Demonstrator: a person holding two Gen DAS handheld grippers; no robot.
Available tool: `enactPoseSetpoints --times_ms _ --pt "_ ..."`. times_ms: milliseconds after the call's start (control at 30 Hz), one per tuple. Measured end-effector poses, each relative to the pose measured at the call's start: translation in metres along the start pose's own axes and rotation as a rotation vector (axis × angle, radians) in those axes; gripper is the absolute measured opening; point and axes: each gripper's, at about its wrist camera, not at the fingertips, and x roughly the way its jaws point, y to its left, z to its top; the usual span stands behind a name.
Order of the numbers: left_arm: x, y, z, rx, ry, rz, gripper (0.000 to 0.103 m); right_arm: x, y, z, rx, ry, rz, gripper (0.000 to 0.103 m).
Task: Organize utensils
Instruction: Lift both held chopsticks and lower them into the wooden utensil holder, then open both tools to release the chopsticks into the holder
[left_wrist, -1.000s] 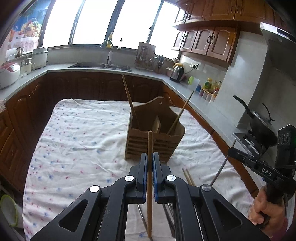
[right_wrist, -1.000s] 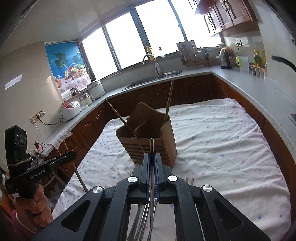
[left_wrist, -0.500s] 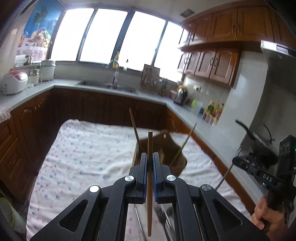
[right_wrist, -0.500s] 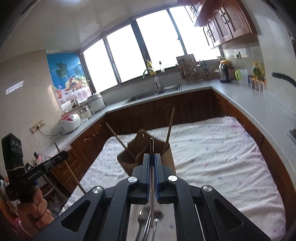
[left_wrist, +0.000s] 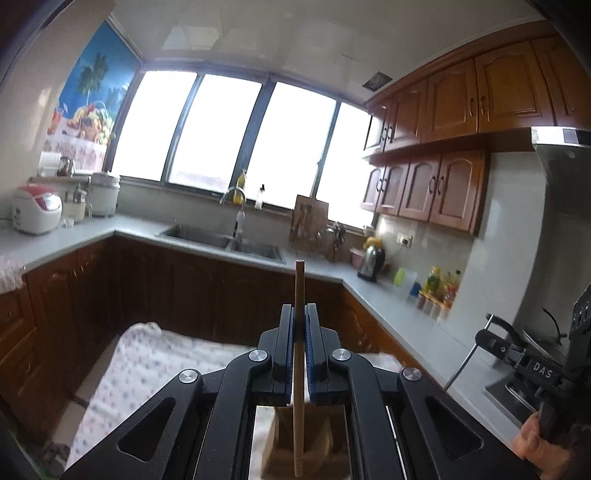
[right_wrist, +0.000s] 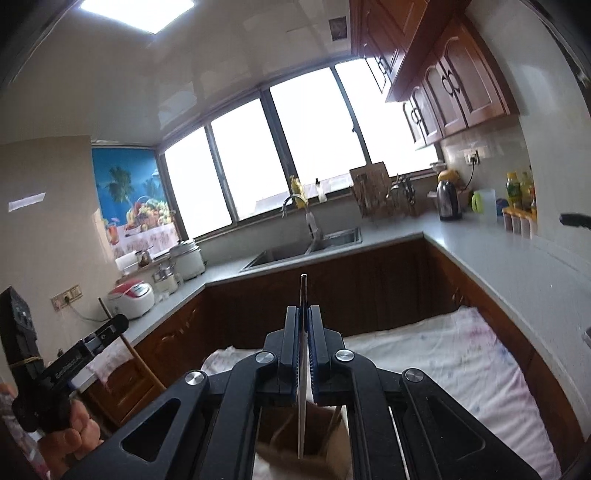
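My left gripper (left_wrist: 299, 314) is shut on a wooden chopstick (left_wrist: 298, 354) held upright; its lower end hangs over the wooden utensil holder (left_wrist: 280, 454), seen between the gripper arms. My right gripper (right_wrist: 303, 315) is shut on a thin metal utensil handle (right_wrist: 303, 365), also upright above the holder (right_wrist: 321, 432). The right gripper also shows at the right edge of the left wrist view (left_wrist: 517, 350), the left gripper at the left edge of the right wrist view (right_wrist: 74, 358), each with its stick. The holder's contents are mostly hidden.
The holder stands on a table under a white spotted cloth (right_wrist: 461, 362). Grey countertops (left_wrist: 399, 314) ring the room, with a sink (left_wrist: 221, 240), a kettle (left_wrist: 371, 260), rice cookers (left_wrist: 35, 214) and bottles (left_wrist: 439, 284). Wooden cabinets (left_wrist: 461, 110) hang on the right.
Both grippers have tilted up and risen over the holder. The table and holder have slid to the bottom of both views. Both grips are unchanged.
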Motion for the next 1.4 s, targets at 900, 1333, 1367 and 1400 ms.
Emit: enactPoseSetpoints --times_ms 900,1333,1367,1400 --pt "0.122 0.024 -0.084 -0.072 0.153 0.065 0.005 0.073 -0.033 -0.085 0.049 0.159 -0.045 0.005" --pt "0.12 0.021 -0.073 -0.052 0.183 0.074 0.006 0.075 -0.03 -0.081 0.054 0.183 -0.043 0.01" --pt "0.121 0.021 -0.073 -0.052 0.189 0.076 0.01 0.074 -0.031 -0.081 0.058 0.179 -0.04 0.01" --pt "0.12 0.021 -0.073 -0.053 0.195 0.075 0.019 0.072 -0.031 -0.079 0.063 0.175 -0.033 0.011"
